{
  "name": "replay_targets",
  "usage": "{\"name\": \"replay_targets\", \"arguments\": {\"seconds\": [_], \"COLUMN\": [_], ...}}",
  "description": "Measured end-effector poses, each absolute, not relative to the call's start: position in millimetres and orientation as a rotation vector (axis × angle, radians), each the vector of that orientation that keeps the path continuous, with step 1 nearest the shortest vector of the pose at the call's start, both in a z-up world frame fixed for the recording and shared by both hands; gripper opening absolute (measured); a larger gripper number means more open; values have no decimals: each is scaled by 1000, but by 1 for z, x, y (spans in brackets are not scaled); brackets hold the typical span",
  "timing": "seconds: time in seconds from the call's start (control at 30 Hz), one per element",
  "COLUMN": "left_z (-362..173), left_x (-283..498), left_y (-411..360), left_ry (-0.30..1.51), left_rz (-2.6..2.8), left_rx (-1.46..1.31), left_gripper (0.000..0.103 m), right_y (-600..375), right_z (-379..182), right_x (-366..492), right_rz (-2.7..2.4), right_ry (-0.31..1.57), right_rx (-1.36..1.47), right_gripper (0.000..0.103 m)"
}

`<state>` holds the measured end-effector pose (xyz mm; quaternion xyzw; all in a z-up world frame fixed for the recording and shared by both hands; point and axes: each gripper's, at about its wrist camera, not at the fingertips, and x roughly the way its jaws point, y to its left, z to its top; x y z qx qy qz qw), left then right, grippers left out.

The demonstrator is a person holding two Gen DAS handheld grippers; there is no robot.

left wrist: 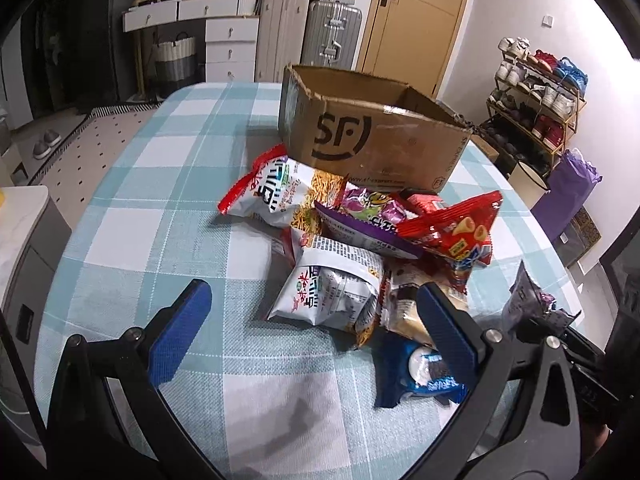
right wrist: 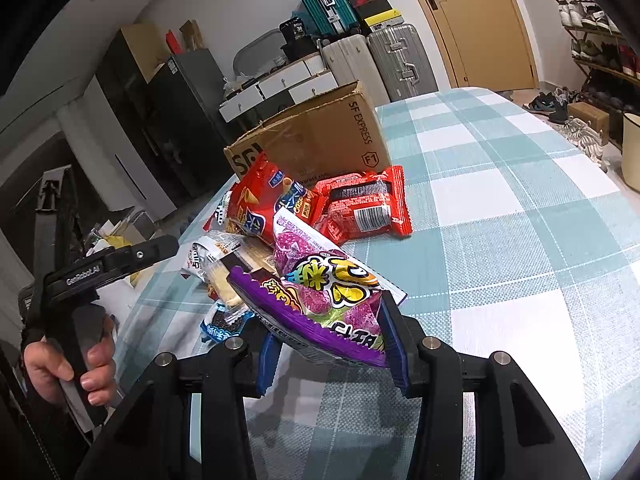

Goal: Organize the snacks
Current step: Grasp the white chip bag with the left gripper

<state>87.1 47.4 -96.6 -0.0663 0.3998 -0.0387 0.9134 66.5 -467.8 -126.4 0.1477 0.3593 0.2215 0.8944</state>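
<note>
The inside of the cardboard box (left wrist: 372,136) near the table's far edge is screened by its own walls. The blue packet (left wrist: 416,376) is partly covered by a fingertip (left wrist: 448,340) of the left gripper. The biscuit pack (left wrist: 408,304) is largely buried under neighbouring bags. The purple bag (right wrist: 332,304) is hidden at both sides by the pads (right wrist: 394,344) clamping it.

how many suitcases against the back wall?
3: a beige suitcase and a silver suitcase upright beside the door, and a teal suitcase lying on top. Clutter may hide more.
</note>
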Motion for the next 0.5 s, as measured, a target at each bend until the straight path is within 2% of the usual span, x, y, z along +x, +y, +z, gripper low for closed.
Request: {"name": "replay_targets", "arguments": {"seconds": [0.5], "left_z": [-135], "left_x": [141], "left_y": [56], "left_ry": [925], "left_rz": [-97], "left_rx": [-193], "left_gripper": [102], "right_y": [-470], "right_z": [-133], "right_x": [86], "right_rz": [456], "right_ry": [768], "right_rx": [314], "right_gripper": [45]}}
